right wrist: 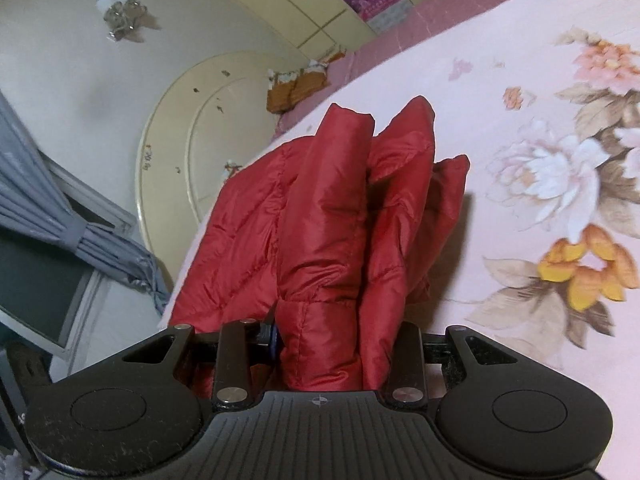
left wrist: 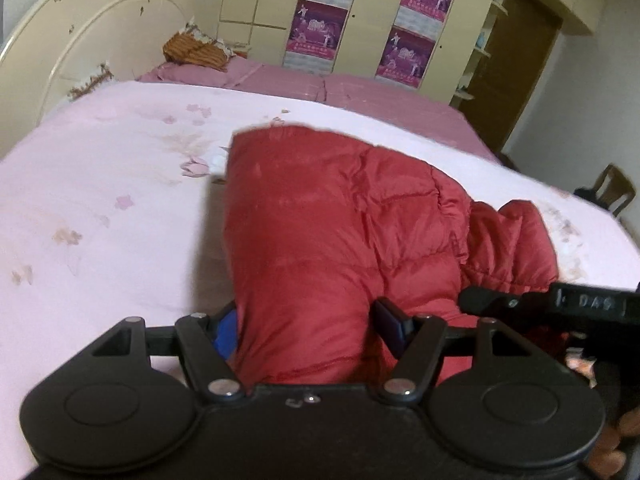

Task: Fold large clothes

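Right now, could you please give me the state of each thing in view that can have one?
Red puffer jacket: bunched in thick folds, lying on the bed, gripped at both ends.
Left gripper: shut on a thick fold of the jacket.
Right gripper: shut on a narrower bundle of the jacket.
Floral bedspread: spread flat over the bed.
Brown door: shut, as far as it shows.
Grey curtain: drawn aside and tied back.

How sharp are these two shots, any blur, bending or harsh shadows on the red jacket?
Left wrist view: the jacket and pink bedspread look smeared, the wardrobe lines bow outward, light is dim and warm. Right wrist view: crisper, the jacket shows sheen and throws a soft shadow rightward on the bedspread; the headboard curves strongly.
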The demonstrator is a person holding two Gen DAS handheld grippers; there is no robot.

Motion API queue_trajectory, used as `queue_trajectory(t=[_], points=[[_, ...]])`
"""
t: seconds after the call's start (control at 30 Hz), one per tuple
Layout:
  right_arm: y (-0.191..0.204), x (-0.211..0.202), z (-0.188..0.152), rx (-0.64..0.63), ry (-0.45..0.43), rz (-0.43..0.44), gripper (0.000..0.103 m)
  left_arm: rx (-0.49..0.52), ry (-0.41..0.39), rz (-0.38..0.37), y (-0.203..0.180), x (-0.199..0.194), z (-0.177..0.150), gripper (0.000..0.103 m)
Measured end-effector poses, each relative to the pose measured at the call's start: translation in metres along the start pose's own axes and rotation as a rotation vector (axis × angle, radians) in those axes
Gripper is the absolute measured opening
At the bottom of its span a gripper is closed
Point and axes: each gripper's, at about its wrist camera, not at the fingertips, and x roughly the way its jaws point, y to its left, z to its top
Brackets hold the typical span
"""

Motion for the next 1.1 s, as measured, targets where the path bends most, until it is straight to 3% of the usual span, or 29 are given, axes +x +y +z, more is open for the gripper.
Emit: queue_trajectory(t=[0.2, 0.4, 0.5, 0.67, 0.8, 1.07, 1.1], points=[[-0.013, 0.014, 0.001, 0.011, 0.011, -0.033, 0.038, 0.037, 0.015, -0.006, 0.007, 0.012, -0.005, 0.067], [-0.026, 0.006, -0.003, 0.052, -0.006, -0.083, 0.055, 0.047, 0.023, -0.017, 0.010, 0.018, -0.009, 0.070], [-0.026, -0.005, -0.004, 0.057, -0.027, -0.107, 0.056, 0.050, 0.024, -0.015, 0.010, 0.018, -0.007, 0.071], [-0.009, -0.026, -0.003, -0.020, -0.076, -0.210, 0.057, 0.043, 0.018, -0.013, 0.013, 0.016, -0.004, 0.071], [0.018, -0.039, -0.009, -0.156, -0.117, -0.291, 0.057, 0.046, 0.006, 0.004, 0.011, 0.010, -0.004, 0.069], [0.065, -0.064, -0.042, -0.354, -0.176, -0.302, 0.056, 0.077, -0.013, 0.011, 0.004, -0.019, -0.016, 0.068], [0.068, -0.064, -0.048, -0.375, -0.169, -0.304, 0.047, 0.078, -0.011, 0.009, 0.004, -0.022, -0.020, 0.067]])
